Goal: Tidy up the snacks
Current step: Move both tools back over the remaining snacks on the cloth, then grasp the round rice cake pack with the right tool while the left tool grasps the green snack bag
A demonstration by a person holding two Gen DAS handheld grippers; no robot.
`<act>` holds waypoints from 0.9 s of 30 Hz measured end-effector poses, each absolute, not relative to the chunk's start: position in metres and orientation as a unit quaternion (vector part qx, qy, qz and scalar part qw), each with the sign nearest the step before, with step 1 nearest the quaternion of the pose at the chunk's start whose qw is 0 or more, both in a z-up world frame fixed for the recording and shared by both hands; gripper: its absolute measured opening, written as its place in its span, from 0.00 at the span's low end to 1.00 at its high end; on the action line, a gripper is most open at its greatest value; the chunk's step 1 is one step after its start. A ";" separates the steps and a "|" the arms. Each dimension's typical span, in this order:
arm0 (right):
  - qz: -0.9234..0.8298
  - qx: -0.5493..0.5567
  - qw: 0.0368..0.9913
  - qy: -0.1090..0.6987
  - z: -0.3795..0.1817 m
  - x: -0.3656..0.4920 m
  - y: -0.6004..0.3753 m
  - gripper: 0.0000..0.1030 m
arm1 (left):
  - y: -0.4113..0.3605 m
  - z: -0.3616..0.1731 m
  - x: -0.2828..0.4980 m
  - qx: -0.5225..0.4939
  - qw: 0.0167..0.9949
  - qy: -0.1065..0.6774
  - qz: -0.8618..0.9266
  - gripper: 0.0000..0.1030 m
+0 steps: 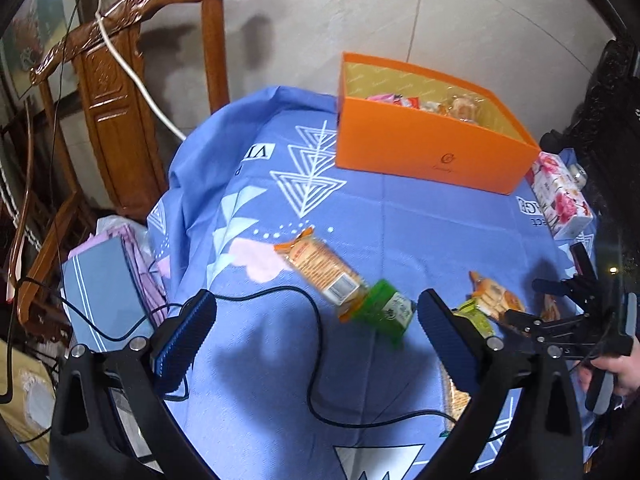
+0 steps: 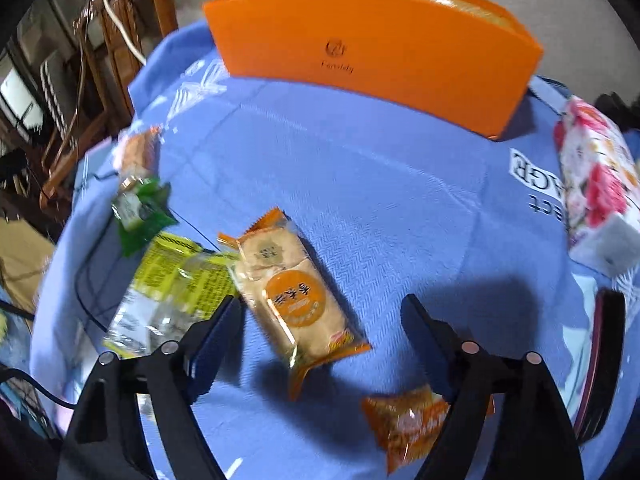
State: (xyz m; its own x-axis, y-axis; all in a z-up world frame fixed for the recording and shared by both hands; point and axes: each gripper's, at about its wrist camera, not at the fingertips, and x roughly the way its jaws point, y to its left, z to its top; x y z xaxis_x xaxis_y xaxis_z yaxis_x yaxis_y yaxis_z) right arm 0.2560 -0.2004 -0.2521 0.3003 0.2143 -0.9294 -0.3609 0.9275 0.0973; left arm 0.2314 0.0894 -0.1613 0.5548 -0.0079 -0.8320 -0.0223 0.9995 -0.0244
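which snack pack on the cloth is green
The small green pack, left of the yellow-green bag; the two cracker packs are orange.

Five loose plastic-wrapped snack packets (image 2: 294, 300) on blue cloth near jaws; one orange cardboard box (image 2: 380, 56) beyond; one floral tissue pack (image 2: 596, 184).
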 end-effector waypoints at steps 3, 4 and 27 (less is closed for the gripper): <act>0.196 -0.079 0.794 0.569 -0.262 0.258 -0.195 0.79 | 0.093 -0.165 0.234 -0.020 0.879 0.476 0.008 0.96; 0.204 -0.083 0.792 0.569 -0.264 0.258 -0.192 0.78 | 0.093 -0.167 0.235 -0.020 0.878 0.478 0.009 0.96; 0.138 0.074 0.822 0.547 -0.231 0.232 -0.231 0.36 | -0.001 -0.210 0.248 0.008 0.843 0.527 -0.109 0.96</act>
State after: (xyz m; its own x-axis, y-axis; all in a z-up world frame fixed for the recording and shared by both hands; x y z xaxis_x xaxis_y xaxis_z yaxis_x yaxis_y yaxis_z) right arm 0.2321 -0.2312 -0.2312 0.3631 0.3090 -0.8790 -0.1462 0.9506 0.2738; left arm 0.2484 -0.0013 -0.2098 0.4207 -0.1748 -0.8902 0.1923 0.9761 -0.1008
